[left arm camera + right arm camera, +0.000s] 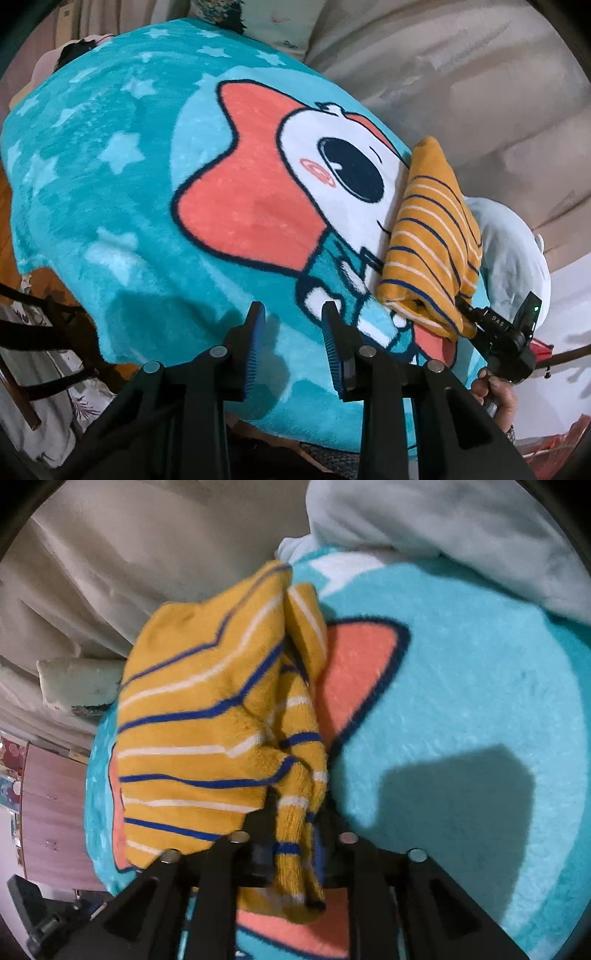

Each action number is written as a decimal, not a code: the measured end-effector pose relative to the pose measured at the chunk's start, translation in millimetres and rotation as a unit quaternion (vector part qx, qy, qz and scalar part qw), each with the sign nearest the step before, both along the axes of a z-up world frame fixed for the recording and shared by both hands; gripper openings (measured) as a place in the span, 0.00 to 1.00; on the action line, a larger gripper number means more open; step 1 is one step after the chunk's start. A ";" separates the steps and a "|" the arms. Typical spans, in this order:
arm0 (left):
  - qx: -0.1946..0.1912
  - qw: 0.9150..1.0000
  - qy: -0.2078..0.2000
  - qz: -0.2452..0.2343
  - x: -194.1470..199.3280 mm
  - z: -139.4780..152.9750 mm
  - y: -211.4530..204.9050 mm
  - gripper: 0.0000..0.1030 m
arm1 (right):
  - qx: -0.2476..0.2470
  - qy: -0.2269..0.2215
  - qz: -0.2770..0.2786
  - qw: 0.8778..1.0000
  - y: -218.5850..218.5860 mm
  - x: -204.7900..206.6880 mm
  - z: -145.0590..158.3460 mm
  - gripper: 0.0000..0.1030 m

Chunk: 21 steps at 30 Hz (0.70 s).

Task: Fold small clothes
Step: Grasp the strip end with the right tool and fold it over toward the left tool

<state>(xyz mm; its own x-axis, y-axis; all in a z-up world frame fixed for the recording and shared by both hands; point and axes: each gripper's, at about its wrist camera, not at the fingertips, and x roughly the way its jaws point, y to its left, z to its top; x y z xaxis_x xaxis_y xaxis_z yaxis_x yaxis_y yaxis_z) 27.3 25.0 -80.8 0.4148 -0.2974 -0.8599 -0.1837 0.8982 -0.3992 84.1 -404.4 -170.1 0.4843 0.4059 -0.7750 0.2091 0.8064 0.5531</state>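
The striped garment (pixel 432 236) lies folded at three o'clock from the left tool (pixel 293 332), its long axis running from five toward twelve o'clock on the cartoon blanket (pixel 110 192). The right tool (pixel 291 823) is nearer: it is clenched on the garment's near edge. The left tool hangs released over bare blanket, apart from it. A pale cushion (pixel 517 251) crowds the garment's far side.
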 end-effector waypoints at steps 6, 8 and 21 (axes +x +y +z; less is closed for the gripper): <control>0.003 1.000 0.003 -0.030 18.7 -2.9 -15.6 0.34 | -0.005 -0.004 -0.029 1.000 -28.7 -15.5 20.0 0.49; 0.004 0.999 0.004 -0.038 25.5 -5.0 -20.1 0.36 | -0.007 -0.027 -0.060 0.998 -41.3 -23.8 38.4 0.49; 0.014 0.996 0.018 -0.092 55.4 -12.4 -32.5 0.36 | 0.043 -0.028 -0.017 0.999 -1.6 66.9 24.7 0.27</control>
<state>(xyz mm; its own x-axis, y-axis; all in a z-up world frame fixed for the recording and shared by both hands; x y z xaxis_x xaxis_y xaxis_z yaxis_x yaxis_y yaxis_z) 82.7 -7.5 -93.2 0.3249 -0.3411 -0.8821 -0.0290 0.9287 -0.3698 151.0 -406.0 -145.4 0.5405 0.4517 -0.7098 0.2036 0.7484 0.6312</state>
